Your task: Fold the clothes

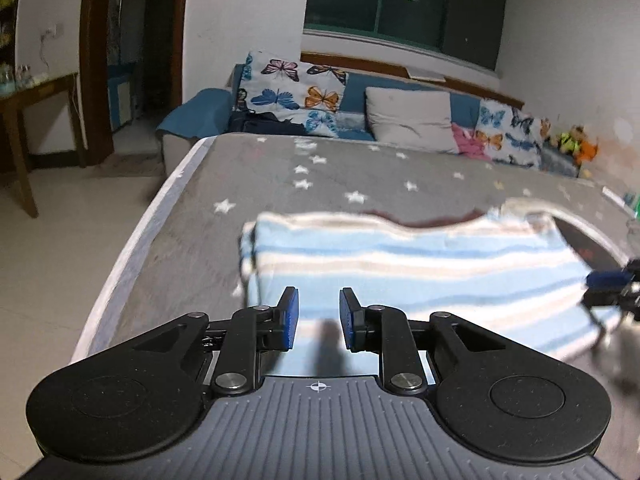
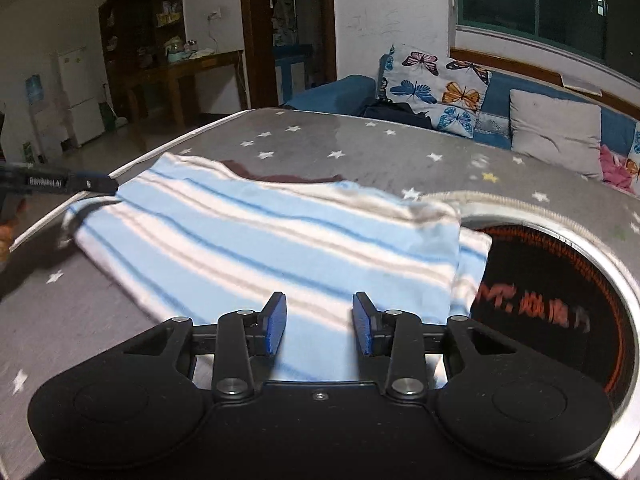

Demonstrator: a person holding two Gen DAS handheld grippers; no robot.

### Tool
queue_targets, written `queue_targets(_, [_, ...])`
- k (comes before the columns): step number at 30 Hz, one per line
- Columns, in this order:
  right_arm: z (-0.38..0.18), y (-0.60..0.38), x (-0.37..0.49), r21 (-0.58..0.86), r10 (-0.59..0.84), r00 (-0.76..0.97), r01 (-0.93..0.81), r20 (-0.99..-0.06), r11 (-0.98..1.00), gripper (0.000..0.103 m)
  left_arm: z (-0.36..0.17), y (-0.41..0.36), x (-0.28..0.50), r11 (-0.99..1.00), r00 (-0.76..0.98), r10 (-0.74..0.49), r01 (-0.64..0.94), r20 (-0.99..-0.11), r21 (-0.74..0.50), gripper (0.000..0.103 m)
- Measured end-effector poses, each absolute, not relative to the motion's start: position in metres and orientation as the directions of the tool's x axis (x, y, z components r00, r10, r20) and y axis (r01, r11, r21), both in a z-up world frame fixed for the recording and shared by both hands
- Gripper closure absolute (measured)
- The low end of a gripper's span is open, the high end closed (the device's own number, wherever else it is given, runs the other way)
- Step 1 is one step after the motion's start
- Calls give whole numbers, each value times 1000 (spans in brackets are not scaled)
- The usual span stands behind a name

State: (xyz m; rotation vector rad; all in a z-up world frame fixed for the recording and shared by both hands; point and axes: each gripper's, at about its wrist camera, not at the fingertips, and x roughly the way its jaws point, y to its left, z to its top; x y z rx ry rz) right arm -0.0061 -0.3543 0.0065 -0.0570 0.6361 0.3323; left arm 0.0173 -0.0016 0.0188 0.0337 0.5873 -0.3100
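A folded blue-and-white striped garment [image 2: 272, 236] lies on the grey star-patterned table [image 2: 360, 148], just left of a dark round mat [image 2: 552, 300], while the left claw [image 1: 319, 318] and right claw [image 2: 319, 324] hang above its near edge, both released and grasping nothing.

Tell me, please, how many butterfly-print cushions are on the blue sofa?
2 visible. One butterfly cushion leans at the sofa's left end, left of the plain grey cushion; the other sits right of it, by the pink cloth. More may be hidden.
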Motion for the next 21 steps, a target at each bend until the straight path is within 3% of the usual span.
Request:
queue_targets(3, [4, -359, -16, 39, 266, 755, -305, -599, 952, 60, 7, 2, 7, 959, 799, -237, 284, -553, -1, 76])
queue_targets(12, [0, -372, -31, 50, 231, 757, -255, -611, 966, 58, 15, 11, 12, 963, 794, -239, 269, -559, -30, 70])
queue_targets(17, [15, -384, -22, 102, 227, 786, -206, -575, 973, 45, 21, 15, 18, 965, 794, -239, 259, -559, -45, 66])
queue_targets(21, [16, -400, 6, 176, 220, 784, -143, -581, 974, 42, 29, 14, 35, 963, 788, -258, 257, -560, -82, 63])
